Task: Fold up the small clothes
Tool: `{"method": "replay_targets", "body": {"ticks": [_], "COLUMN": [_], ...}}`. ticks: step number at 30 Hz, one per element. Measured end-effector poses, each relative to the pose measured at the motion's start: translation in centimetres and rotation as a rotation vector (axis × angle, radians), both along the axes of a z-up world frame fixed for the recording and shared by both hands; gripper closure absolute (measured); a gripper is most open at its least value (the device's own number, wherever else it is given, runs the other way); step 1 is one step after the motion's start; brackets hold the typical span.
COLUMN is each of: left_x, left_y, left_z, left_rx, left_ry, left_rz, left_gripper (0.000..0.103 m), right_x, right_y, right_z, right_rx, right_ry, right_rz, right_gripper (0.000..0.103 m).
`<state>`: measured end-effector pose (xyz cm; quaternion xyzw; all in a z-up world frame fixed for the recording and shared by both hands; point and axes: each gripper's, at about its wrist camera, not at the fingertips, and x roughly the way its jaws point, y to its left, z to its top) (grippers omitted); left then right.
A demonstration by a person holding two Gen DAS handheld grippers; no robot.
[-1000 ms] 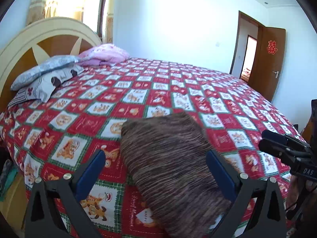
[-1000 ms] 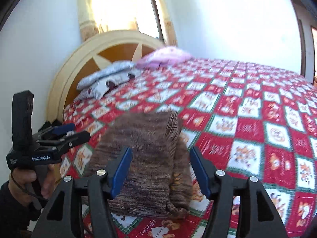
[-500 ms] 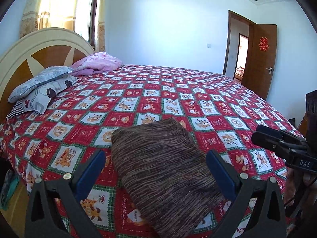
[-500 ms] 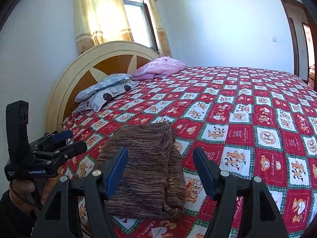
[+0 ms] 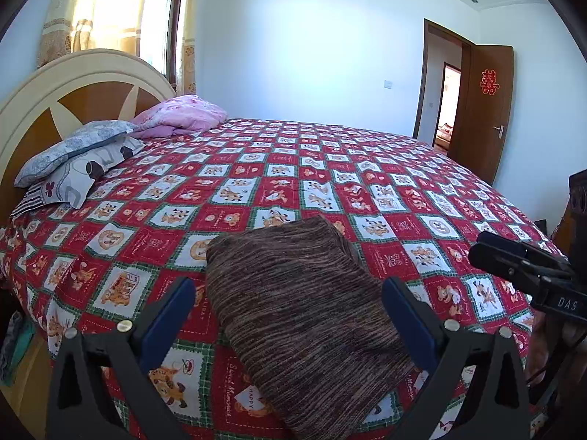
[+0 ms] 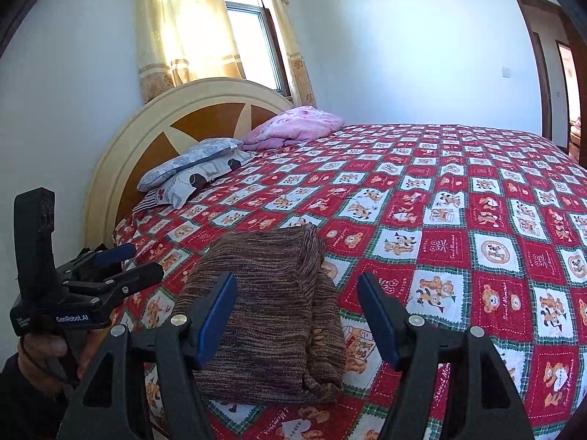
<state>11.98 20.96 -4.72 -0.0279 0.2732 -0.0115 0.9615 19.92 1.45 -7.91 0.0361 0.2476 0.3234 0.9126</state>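
Both claws stood spread and empty: left gripper point(image 5: 286, 315), right gripper point(image 6: 297, 311). The folded brown striped knit garment point(image 6: 268, 315) lay near the bed's point(image 6: 458, 190) front edge. Risk: a one-layer pinch would likely drag the fold open.

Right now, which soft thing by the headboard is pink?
The crumpled pink quilt, farthest along the wooden headboard, beside the window; the two grey patterned pillows lie stacked nearer.
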Motion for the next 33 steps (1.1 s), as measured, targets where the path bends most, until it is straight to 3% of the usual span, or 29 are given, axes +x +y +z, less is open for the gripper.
{"method": "replay_targets", "body": {"ticks": [19,33], "left_x": [-0.1,-0.5], "left_y": [-0.4,-0.9], "left_z": [-0.1,0.7], "left_rx": [0.010,0.062], "left_ry": [0.009,-0.026], "left_rz": [0.002,0.031], "left_gripper": [0.000,0.000], "right_x": [-0.6,-1.5], "right_y": [-0.1,-0.1], "right_z": [0.5,1.7], "right_rx": [0.016,0.035], "right_ry": [-0.020,-0.066], "right_rz": [-0.009,-0.014], "right_gripper": [0.034,0.034]}}
